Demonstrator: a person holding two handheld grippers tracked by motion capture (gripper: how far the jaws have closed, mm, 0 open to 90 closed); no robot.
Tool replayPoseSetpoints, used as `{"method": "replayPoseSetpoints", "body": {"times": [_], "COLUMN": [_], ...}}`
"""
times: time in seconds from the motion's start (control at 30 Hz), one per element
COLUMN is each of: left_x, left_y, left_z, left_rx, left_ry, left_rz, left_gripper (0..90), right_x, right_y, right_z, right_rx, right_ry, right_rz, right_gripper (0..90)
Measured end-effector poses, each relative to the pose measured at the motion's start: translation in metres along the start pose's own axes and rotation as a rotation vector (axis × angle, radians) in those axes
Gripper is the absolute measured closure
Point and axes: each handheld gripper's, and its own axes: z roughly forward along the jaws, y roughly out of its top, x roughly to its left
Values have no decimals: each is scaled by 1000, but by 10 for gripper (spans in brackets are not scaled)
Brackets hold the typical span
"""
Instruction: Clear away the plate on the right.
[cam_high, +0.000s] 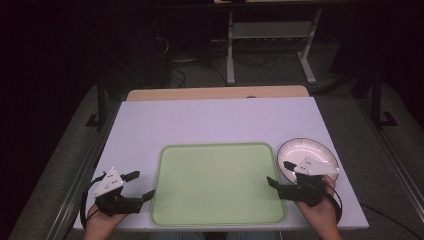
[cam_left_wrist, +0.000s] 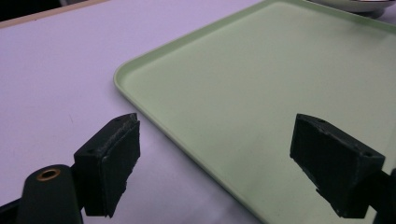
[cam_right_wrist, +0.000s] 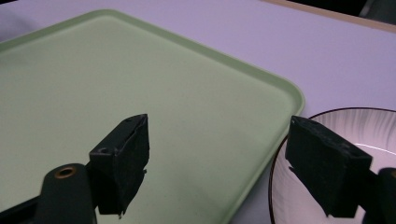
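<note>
A pale green tray (cam_high: 217, 182) is seen lying flat at the near middle of the white table (cam_high: 200, 120), its bed bare. Just beside its right edge, a white plate (cam_high: 315, 150) with a dark rim is set on the table; tray and plate sit close, and whether they touch cannot be told. The left gripper (cam_high: 140, 186) is held low at the tray's left edge, gripped by the left hand (cam_high: 100, 222). In the left gripper view its fingers (cam_left_wrist: 112, 163) are spread wide, nothing between them, one over the table and the other over the tray's rim. The right gripper (cam_high: 280, 173) is held by the right hand (cam_high: 320, 212) at the tray's right edge, over the near part of the plate. In the right gripper view its fingers (cam_right_wrist: 123, 163) are likewise parted and empty, one over the tray (cam_right_wrist: 116, 84), the other over the plate (cam_right_wrist: 369, 121). Beyond the table, a metal frame (cam_high: 270, 40) and cables are made out on the dark floor.
</note>
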Motion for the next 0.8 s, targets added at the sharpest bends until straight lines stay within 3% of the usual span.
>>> {"method": "replayPoseSetpoints", "body": {"times": [0.8], "left_x": [0], "left_y": [0], "left_z": [0], "left_rx": [0], "left_ry": [-3], "left_rz": [2], "left_gripper": [158], "right_x": [-4], "right_y": [0], "right_z": [-7], "right_rx": [-26], "right_ry": [10], "right_rz": [18], "right_gripper": [222]}}
